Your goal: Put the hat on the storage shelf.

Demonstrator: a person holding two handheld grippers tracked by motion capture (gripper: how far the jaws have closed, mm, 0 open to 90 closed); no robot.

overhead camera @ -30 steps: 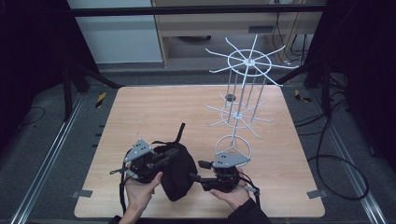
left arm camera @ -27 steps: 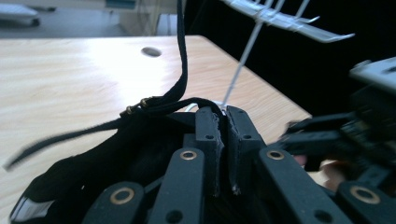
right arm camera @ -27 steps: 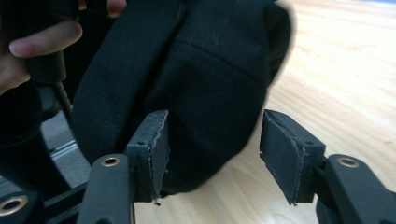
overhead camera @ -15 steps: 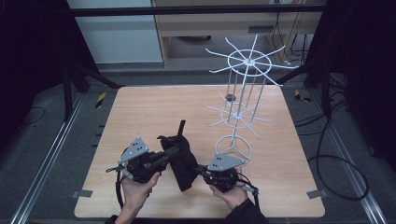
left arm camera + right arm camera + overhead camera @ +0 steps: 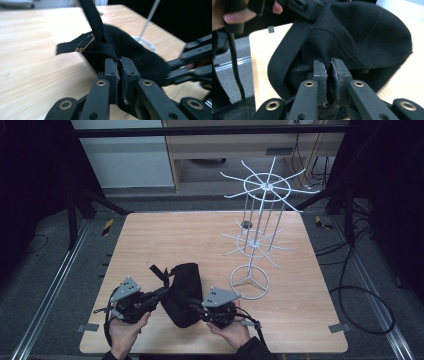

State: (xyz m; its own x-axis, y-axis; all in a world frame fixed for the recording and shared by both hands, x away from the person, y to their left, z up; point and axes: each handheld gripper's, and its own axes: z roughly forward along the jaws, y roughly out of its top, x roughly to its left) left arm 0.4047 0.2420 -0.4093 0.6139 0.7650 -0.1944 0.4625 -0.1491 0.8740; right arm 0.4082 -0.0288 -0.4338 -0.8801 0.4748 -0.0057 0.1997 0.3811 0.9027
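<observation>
Black fabric cap [image 5: 183, 292], adjustable strap with metal buckle [image 5: 85, 43], lying at the near edge of the wooden table [image 5: 150, 240]. Left gripper [image 5: 162, 293] pinches its left side; right gripper [image 5: 196, 306], jaws just closing, pinches its near-right edge. White wire rack [image 5: 260, 230] stands at far right.

You have a matt black cloth cap [image 5: 183, 292] with a woven strap [image 5: 93, 20] and brass-look metal buckle [image 5: 85, 43], on a smooth pale wood worktop [image 5: 165, 240] beside a white wire rack [image 5: 260, 227].
</observation>
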